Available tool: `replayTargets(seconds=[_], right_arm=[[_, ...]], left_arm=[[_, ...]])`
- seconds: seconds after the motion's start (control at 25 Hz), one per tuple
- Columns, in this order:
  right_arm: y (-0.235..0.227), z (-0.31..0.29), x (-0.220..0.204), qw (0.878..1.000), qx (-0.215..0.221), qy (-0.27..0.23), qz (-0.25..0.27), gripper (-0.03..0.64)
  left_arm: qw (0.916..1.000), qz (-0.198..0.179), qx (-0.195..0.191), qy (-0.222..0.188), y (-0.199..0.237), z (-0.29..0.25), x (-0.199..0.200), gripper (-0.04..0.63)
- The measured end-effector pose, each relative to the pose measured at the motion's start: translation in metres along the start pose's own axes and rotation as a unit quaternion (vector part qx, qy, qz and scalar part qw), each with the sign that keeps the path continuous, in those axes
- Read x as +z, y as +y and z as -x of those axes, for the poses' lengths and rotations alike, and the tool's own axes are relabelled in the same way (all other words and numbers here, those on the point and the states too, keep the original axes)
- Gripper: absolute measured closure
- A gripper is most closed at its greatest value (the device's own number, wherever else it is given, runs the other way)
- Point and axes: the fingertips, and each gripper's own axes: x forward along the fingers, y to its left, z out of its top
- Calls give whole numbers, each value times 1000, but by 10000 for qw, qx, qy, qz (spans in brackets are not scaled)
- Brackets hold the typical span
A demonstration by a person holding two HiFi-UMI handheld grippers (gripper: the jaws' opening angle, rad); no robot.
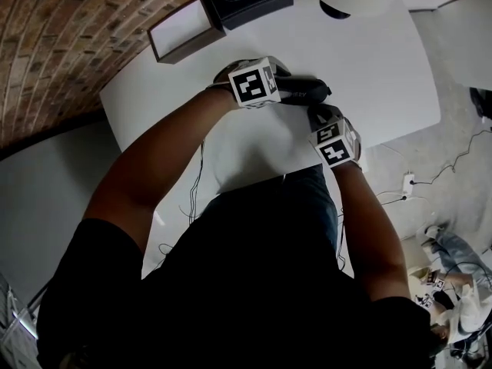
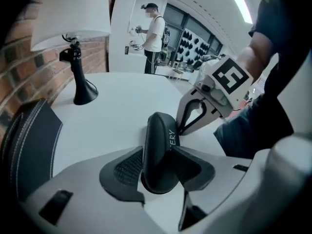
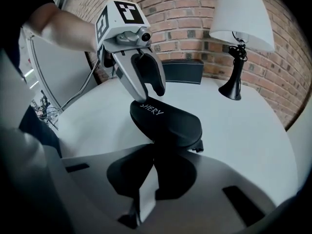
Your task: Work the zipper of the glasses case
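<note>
The white desk carries the black glasses case near its front edge, just ahead of the person. The case lies between the two grippers. Its long axis runs from one to the other, across the desk in the head view, and slants a little toward the person at the right end.

The left gripper comes down on the far, lettered end. Its fingers stand partly open with that end between them, and in the left gripper view both pads look to be against the case's sides. From there the case points straight away toward the right gripper.

The right gripper's fingers are closed together, their tips touching the case's lower rim at the near end. Whether they pinch anything thin there is hidden.

A small dark tab, probably the zipper pull, sticks out of that rim just beside those fingers. The right hand is therefore the nearer one. I judge that any pull must follow the rim along the long axis while the left steadies the case.
</note>
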Motion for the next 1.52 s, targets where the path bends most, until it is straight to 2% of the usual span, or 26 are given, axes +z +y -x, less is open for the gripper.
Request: replayTargets(seconds=[0.16, 0.24, 0.32, 0.48, 0.68, 0.76, 0.96, 1.04, 1.08, 1.16, 1.24, 1.36, 1.52], right_arm=[[-6, -1, -2, 10000, -18, 73, -2, 611], [-7, -1, -2, 10000, -24, 86, 5, 611], [-7, -1, -1, 10000, -18, 91, 13, 611], [-8, -5, 1, 9999, -31, 137, 19, 611], [-2, -6, -3, 9997, 9, 223, 22, 611], [0, -7, -7, 9997, 21, 253, -21, 611], [4, -7, -10, 9998, 56, 182, -98, 611], [5, -6, -7, 9999, 84, 116, -91, 611], [6, -6, -6, 9999, 102, 92, -78, 611], [7, -6, -4, 9999, 142, 50, -67, 611], [10, -6, 0, 9997, 217, -7, -67, 611], [23, -6, 8, 9989, 449, -89, 68, 611], [40, -6, 16, 9975, 669, -174, 160, 611]], left_arm=[[9957, 423, -791, 216, -15, -7, -13, 333], [9936, 625, -917, 188, -23, -10, -18, 316], [9901, 1051, -932, 32, -25, -11, -22, 316], [9713, 2161, -952, -278, -27, -14, -30, 313], [9467, 3020, -984, -534, -35, -20, -38, 304], [9393, 3214, -1052, -578, -39, -23, -40, 298], [9304, 3407, -1168, -677, -47, -30, -42, 295], [9235, 3547, -1248, -758, -48, -29, -44, 296], [9166, 3685, -1317, -821, -49, -28, -46, 296], [8963, 4056, -1477, -1018, -50, -26, -49, 298], [8692, 4482, -1624, -1316, -50, -23, -50, 301], [8234, 5079, -1724, -1851, -44, -16, -51, 305], [7814, 5527, -1698, -2348, -33, -9, -49, 308]])
